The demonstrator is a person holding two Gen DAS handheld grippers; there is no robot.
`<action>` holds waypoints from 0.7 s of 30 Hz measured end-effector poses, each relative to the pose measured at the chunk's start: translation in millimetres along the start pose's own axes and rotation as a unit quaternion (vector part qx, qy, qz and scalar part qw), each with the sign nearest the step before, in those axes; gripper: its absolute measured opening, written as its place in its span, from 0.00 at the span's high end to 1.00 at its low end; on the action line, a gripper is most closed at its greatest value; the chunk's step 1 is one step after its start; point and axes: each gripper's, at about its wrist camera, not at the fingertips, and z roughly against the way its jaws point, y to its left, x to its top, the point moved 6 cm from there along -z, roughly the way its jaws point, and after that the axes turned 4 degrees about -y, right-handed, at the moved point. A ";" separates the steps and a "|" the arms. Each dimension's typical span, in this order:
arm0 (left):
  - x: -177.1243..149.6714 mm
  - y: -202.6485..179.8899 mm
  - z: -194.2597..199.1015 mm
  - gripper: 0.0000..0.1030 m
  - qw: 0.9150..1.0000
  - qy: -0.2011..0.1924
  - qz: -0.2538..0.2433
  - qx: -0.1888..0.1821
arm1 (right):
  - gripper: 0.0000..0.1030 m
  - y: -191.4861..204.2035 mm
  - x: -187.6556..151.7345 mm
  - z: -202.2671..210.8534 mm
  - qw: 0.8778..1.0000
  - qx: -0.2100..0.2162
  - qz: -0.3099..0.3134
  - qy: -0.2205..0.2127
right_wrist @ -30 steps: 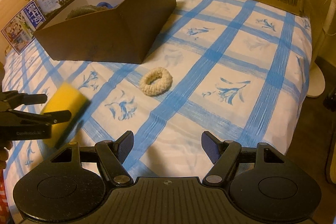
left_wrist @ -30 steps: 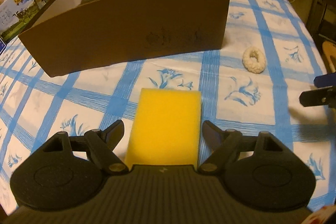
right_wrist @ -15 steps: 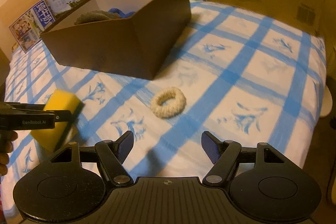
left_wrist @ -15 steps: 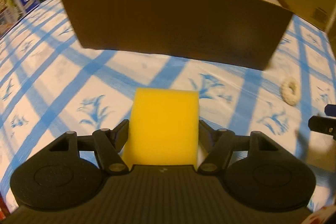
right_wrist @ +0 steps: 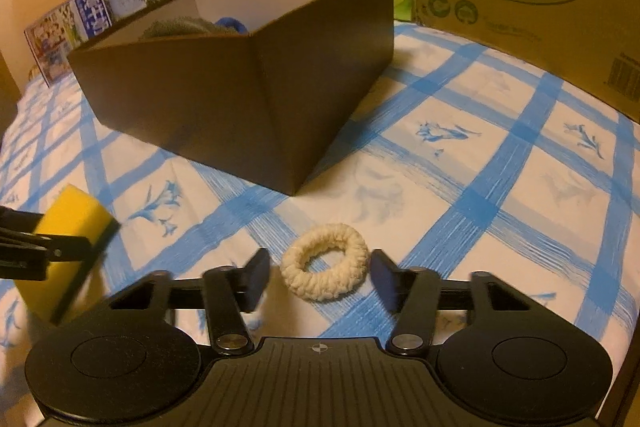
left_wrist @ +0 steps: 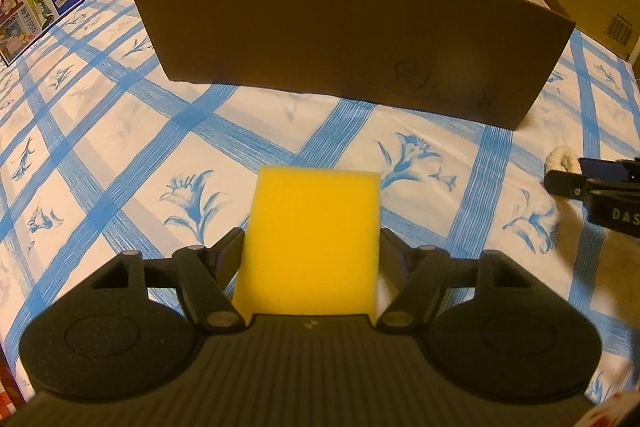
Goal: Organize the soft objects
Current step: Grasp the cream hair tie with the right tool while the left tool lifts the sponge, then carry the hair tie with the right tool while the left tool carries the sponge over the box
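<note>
Clamping the yellow sponge (left_wrist: pixel 308 243) between its pads, the left tool (left_wrist: pixel 310 259) holds it lifted just short of the brown box (left_wrist: pixel 352 39), likely for dropping in beside the soft things already there. The right tool (right_wrist: pixel 318 277) straddles the cream rope ring (right_wrist: pixel 324 261) on the bench (right_wrist: pixel 500 195), its jaws having just been closing, pads not yet touching it.

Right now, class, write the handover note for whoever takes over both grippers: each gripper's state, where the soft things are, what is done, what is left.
Left gripper: shut on the yellow sponge, lifted before the brown box.
Right gripper: jaws just closing around the cream ring on the tablecloth, pads not yet touching.
Done: some soft items already in the box.
Left: box the sponge; grip and box the ring.
</note>
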 end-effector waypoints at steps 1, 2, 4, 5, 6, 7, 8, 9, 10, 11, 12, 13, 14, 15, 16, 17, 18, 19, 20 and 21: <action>-0.4 0.5 -0.1 0.32 1.000 0.000 0.000 0.000 | 0.55 0.2 -0.5 -1.4 1.000 -0.001 0.002 0.000; -0.7 0.9 -0.3 0.32 1.000 0.001 0.001 0.000 | 0.57 1.0 -0.8 -2.1 1.000 -0.003 0.008 -0.002; -1.2 1.0 -1.0 0.32 1.000 0.002 0.001 0.000 | 0.65 3.6 -1.7 -3.1 1.000 -0.008 0.021 -0.002; -1.5 0.7 -1.6 0.32 1.000 0.003 -0.001 0.000 | 0.70 4.8 -2.0 -3.3 1.000 -0.008 0.026 -0.002; -1.9 0.4 -1.9 0.32 1.000 0.003 -0.002 0.001 | 0.73 6.3 -2.8 -3.2 0.999 -0.007 0.031 -0.001; -2.6 -0.2 -2.2 0.32 1.000 0.003 -0.005 0.003 | 0.77 7.4 -3.3 -2.8 0.999 -0.008 0.034 -0.001; -3.1 -0.6 -2.3 0.32 1.000 0.003 -0.007 0.004 | 0.79 8.4 -4.0 -2.4 0.999 -0.009 0.038 -0.001; -3.4 -1.3 -2.2 0.32 1.000 0.002 -0.009 0.005 | 0.79 9.6 -4.7 -1.6 0.999 -0.008 0.041 0.000; -3.7 -1.5 -2.3 0.32 1.000 0.002 -0.010 0.005 | 0.80 10.7 -5.2 -1.2 0.999 -0.006 0.042 0.000; -3.6 -1.8 -2.2 0.33 1.000 0.002 -0.012 0.006 | 0.80 11.8 -6.0 -0.4 0.999 -0.005 0.043 0.001; -3.3 -2.3 -2.0 0.34 1.000 0.001 -0.014 0.006 | 0.80 12.9 -6.9 0.5 0.999 -0.005 0.045 0.002; -3.2 -2.3 -1.9 0.34 1.000 0.001 -0.016 0.006 | 0.81 14.1 -7.8 1.5 0.999 -0.004 0.048 0.003; -3.1 -2.3 -1.7 0.34 1.000 0.001 -0.015 0.006 | 0.81 15.1 -8.2 2.5 0.999 -0.004 0.049 0.003; -2.8 -2.2 -1.4 0.34 1.000 0.001 -0.015 0.005 | 0.81 16.0 -8.8 3.7 0.999 -0.002 0.049 0.004; -2.8 -2.3 -1.3 0.35 1.000 0.001 -0.017 0.006 | 0.81 16.9 -9.3 5.1 0.999 0.000 0.048 0.005; -2.7 -2.3 -0.7 0.35 1.000 0.002 -0.018 0.006 | 0.81 17.6 -9.4 6.8 0.999 0.001 0.048 0.005; -2.5 -1.9 -0.1 0.35 1.000 0.001 -0.019 0.007 | 0.81 18.4 -9.3 8.6 0.999 0.001 0.048 0.006; -2.2 -1.7 1.3 0.35 1.000 0.001 -0.020 0.008 | 0.81 18.7 -9.1 10.5 0.999 0.002 0.048 0.006; -1.8 -1.1 2.5 0.35 1.000 -0.001 -0.020 0.008 | 0.81 19.3 -8.6 13.0 0.999 0.004 0.045 0.005; -1.3 -0.1 4.4 0.35 1.000 -0.002 -0.018 0.008 | 0.81 20.0 -8.1 15.4 0.999 0.007 0.043 0.005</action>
